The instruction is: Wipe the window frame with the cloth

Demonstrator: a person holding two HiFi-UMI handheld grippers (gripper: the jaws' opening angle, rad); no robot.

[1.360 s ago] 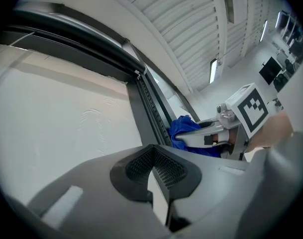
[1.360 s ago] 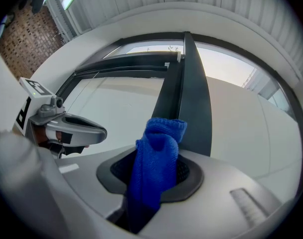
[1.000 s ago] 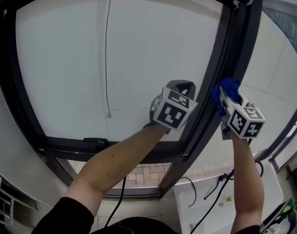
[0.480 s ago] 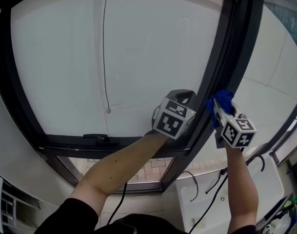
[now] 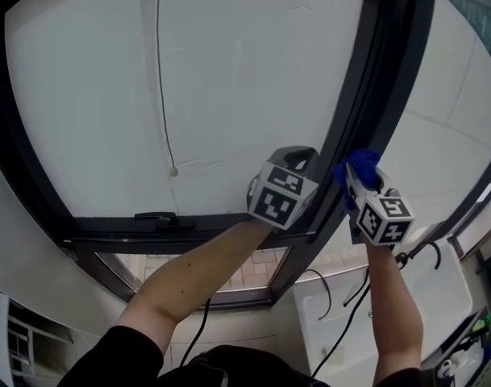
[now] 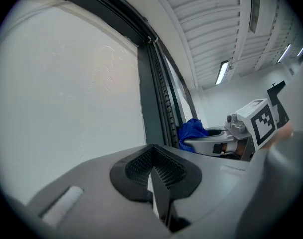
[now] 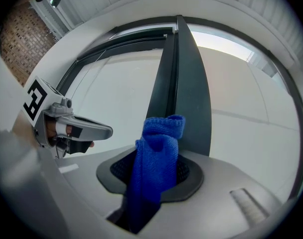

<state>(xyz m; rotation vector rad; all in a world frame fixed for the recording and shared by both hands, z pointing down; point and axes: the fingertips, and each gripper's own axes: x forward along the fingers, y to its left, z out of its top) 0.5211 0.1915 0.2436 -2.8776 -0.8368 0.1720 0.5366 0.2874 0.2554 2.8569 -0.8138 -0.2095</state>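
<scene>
Your right gripper [image 5: 356, 181] pinches the cloth [image 7: 158, 153] and your left gripper [image 6: 158, 195] is closed empty, so press the cloth firmly along the window frame [image 5: 376, 87].

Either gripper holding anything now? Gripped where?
Right gripper is shut on the blue cloth, pinched low on the bunch, folded end sticking out past the jaws. Left gripper is shut, empty.
</scene>
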